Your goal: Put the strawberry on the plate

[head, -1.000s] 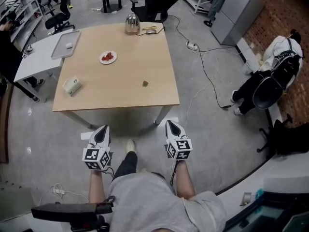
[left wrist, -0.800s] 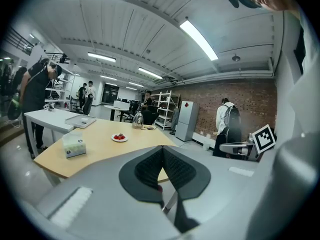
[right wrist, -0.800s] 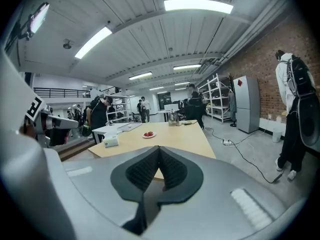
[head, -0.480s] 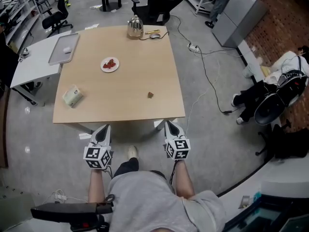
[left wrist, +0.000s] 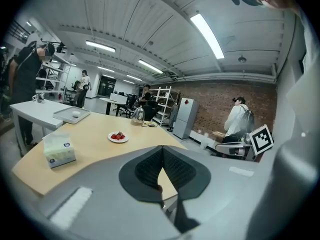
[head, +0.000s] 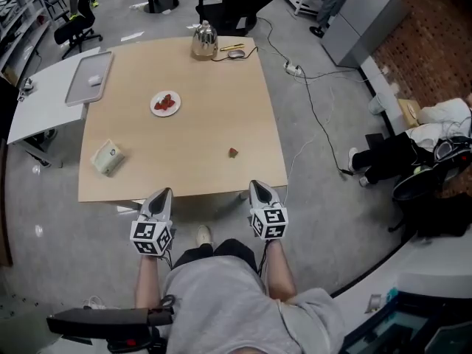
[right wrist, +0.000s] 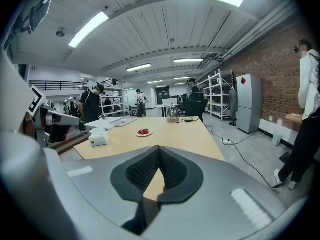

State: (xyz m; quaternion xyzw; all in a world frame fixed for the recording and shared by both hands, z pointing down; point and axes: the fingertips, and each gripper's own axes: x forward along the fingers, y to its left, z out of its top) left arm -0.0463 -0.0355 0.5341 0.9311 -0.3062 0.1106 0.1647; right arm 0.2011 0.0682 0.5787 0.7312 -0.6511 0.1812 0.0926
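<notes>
You're in an open lab-style workspace: brick wall [right wrist: 252, 54], metal shelving racks [right wrist: 216, 93], rolling office chairs [head: 72, 29], cables [head: 318, 120] trailing across concrete floor [head: 44, 220].

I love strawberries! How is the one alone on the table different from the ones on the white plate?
The small red lone strawberry lies straight on the light wooden table, near the person; the plate strawberries sit on a round white plate, farther back and left. The lone strawberry is one; the plate strawberries are a bunch. Both look red.

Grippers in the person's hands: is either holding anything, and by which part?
Nothing is held. The left gripper and right gripper are both shut and empty.
</notes>
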